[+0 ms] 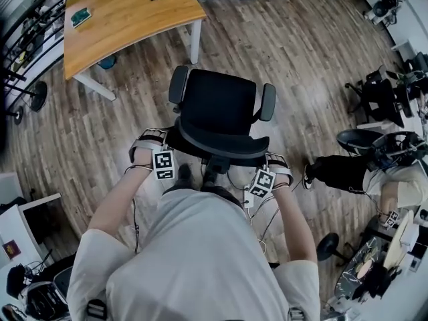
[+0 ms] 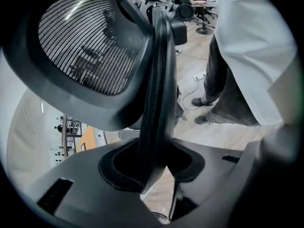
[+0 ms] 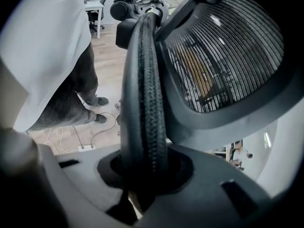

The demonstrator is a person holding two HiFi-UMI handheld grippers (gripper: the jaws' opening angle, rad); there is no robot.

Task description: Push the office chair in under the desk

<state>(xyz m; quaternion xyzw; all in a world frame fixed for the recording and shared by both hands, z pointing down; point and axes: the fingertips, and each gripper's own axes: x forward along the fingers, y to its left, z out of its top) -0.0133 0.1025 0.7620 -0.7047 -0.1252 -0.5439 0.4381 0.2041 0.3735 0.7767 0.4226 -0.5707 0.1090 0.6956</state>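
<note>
One chair, one desk, well apart. Two grippers, left gripper and right gripper, each clamped on the chair's back rim. Chair's base hidden beneath seat.

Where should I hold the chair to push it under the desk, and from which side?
Grip the backrest rim at its two side edges, coming from behind. The rim is thin enough to fit between the jaws, and the seat points roughly toward the desk, so a push from behind should move it there. The left gripper and right gripper clamp it so.
</note>
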